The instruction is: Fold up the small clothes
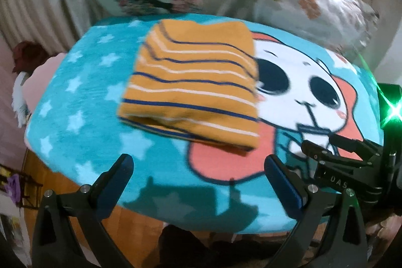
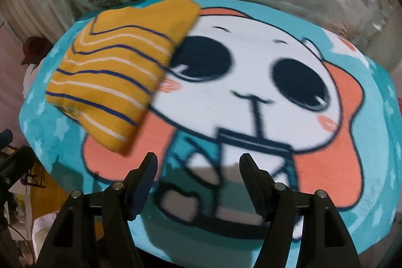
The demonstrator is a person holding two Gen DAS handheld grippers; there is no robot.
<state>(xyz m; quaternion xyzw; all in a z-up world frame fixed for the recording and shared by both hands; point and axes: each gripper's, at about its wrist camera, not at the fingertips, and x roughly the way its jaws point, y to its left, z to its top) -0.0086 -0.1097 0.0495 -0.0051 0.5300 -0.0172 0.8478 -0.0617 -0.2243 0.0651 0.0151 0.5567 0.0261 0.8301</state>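
Observation:
A small orange garment with navy and white stripes (image 1: 193,84) lies folded into a compact rectangle on a teal cartoon blanket (image 1: 83,102). In the right wrist view the garment (image 2: 118,72) lies at the left. My left gripper (image 1: 198,167) is open and empty, hovering just short of the garment's near edge. My right gripper (image 2: 198,167) is open and empty above the blanket (image 2: 377,142), to the right of the garment. It also shows in the left wrist view (image 1: 324,145) at the right edge.
Two floral pillows (image 1: 311,4) lie behind the blanket against pale curtains. A wooden floor (image 1: 50,180) and clutter show below the blanket's left edge. A dark red cap (image 1: 27,52) sits at far left.

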